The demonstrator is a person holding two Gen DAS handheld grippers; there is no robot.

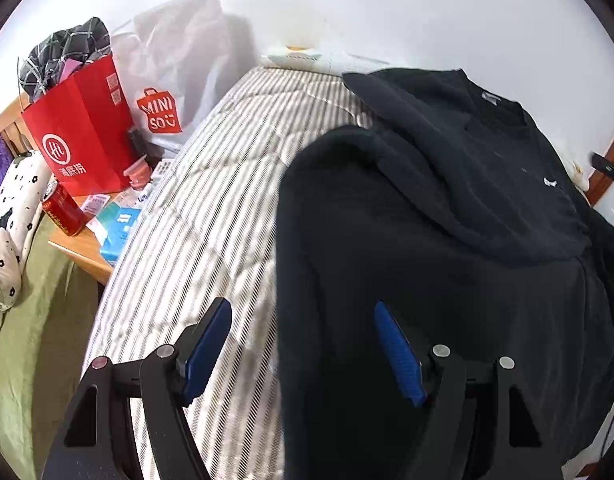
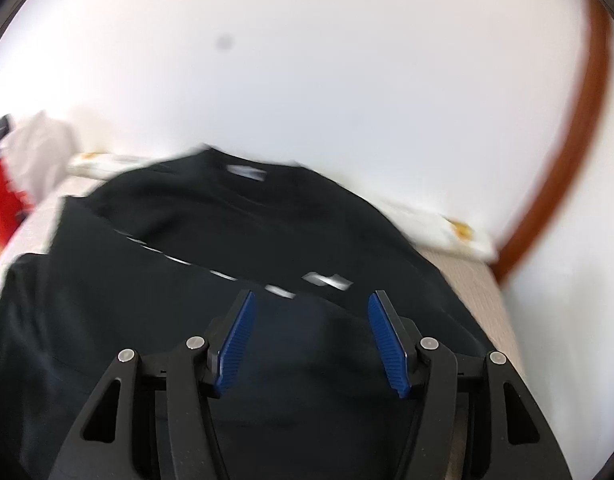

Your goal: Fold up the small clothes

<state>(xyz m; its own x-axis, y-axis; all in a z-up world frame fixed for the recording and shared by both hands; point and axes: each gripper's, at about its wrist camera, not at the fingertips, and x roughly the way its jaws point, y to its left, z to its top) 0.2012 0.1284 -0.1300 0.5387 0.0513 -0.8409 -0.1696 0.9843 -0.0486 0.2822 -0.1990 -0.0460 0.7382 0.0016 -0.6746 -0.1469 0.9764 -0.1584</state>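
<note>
A black sweatshirt [image 1: 447, 220] lies on the striped mattress [image 1: 211, 208], collar toward the wall, one sleeve folded across its chest. My left gripper [image 1: 303, 316] is open and empty, low over the garment's left edge. In the right wrist view the same sweatshirt [image 2: 227, 240] is blurred, with a white chest logo [image 2: 327, 280]. My right gripper [image 2: 311, 304] is open and empty just above the garment's lower front.
A wooden side table [image 1: 83, 248] stands left of the bed with a red paper bag [image 1: 79, 136], a white Miniso bag [image 1: 167, 80], a red can [image 1: 63, 208] and small boxes. The white wall [image 2: 307, 60] runs behind the bed. A brown wooden frame [image 2: 563, 140] curves at the right.
</note>
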